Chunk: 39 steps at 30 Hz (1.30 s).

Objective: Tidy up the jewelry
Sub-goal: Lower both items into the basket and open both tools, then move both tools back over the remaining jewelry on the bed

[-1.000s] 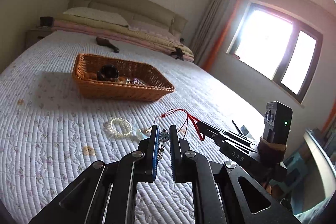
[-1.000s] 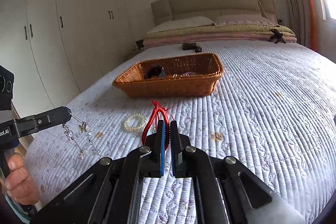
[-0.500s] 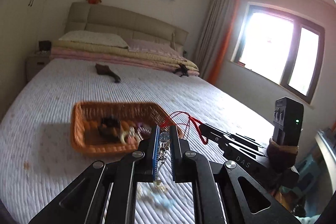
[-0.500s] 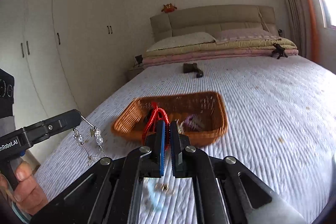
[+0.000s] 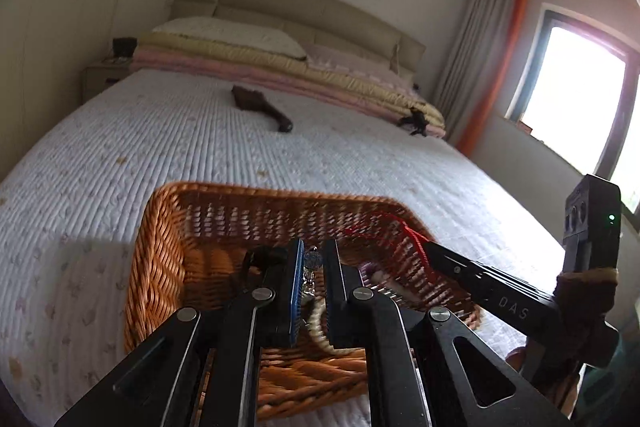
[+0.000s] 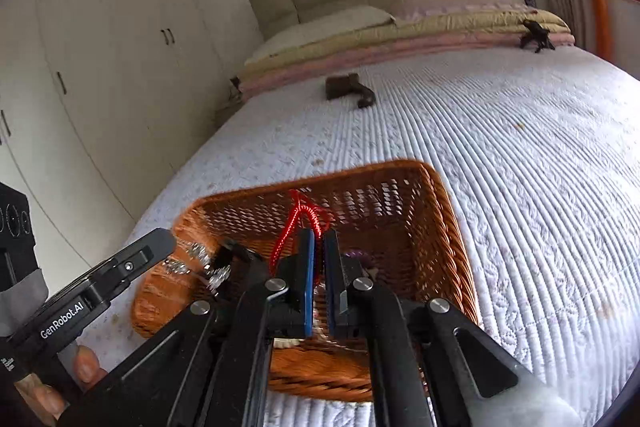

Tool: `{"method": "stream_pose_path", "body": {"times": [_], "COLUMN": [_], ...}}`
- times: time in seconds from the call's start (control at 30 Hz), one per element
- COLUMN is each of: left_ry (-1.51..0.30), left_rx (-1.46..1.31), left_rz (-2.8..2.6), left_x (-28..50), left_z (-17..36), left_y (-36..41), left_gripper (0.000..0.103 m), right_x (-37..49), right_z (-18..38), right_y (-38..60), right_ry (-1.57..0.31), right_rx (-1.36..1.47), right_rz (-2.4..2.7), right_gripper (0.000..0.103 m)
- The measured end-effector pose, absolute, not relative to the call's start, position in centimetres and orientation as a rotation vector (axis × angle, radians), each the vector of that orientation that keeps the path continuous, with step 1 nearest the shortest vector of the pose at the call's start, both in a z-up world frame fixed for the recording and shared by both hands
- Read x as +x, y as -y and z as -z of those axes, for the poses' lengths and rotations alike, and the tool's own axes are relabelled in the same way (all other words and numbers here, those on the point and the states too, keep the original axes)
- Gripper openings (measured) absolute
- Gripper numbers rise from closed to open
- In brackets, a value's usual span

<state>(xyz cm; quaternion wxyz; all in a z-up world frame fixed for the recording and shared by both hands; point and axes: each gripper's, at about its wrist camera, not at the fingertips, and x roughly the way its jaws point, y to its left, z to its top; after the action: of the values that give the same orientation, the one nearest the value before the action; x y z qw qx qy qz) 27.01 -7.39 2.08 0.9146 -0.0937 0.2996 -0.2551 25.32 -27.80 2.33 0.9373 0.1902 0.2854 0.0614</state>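
Two grippers hang over the wicker basket [image 5: 160,259] on your bed [image 5: 120,147]. From your left wrist, the left gripper [image 5: 312,263] is clenched on a crystal bead chain [image 5: 311,267]; at three o'clock, red cord [image 5: 404,231]. From your right wrist, the right gripper [image 6: 316,255] pinches that red cord [image 6: 298,223]; at nine o'clock, the chain [image 6: 200,263] dangles.
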Motion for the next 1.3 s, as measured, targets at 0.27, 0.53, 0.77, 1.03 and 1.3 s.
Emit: {"method": "stream_pose_path", "body": {"times": [0.27,0.53,0.77,1.03,1.3], "left_ry": [-0.671,-0.661,-0.551,-0.51,-0.487], "left_rx": [-0.176,-0.158,-0.207,-0.23,-0.23], "left_rz": [0.487,0.481,0.488,0.48,0.521], "left_x": [28.4,28.1,25.5,24.2,20.8], "left_z": [-0.1,-0.2,-2.5,-3.2,-4.3], "left_y": [7.8,7.8,5.8,5.2,4.3], "left_gripper": [0.009,0.014,0.058,0.058,0.058], "right_x": [26.2,25.7,22.0,21.6,18.7], "right_z": [-0.7,-0.8,-3.1,-3.8,-5.3], "right_y": [26.4,26.8,28.0,27.5,27.3], "right_ry": [-0.657,-0.634,-0.458,-0.432,-0.409], "right_rx": [0.354,0.361,0.373,0.347,0.355], "right_rz": [-0.125,-0.113,-0.06,-0.042,-0.071], "right_gripper": [0.006,0.033,0.041,0.041,0.041]}}
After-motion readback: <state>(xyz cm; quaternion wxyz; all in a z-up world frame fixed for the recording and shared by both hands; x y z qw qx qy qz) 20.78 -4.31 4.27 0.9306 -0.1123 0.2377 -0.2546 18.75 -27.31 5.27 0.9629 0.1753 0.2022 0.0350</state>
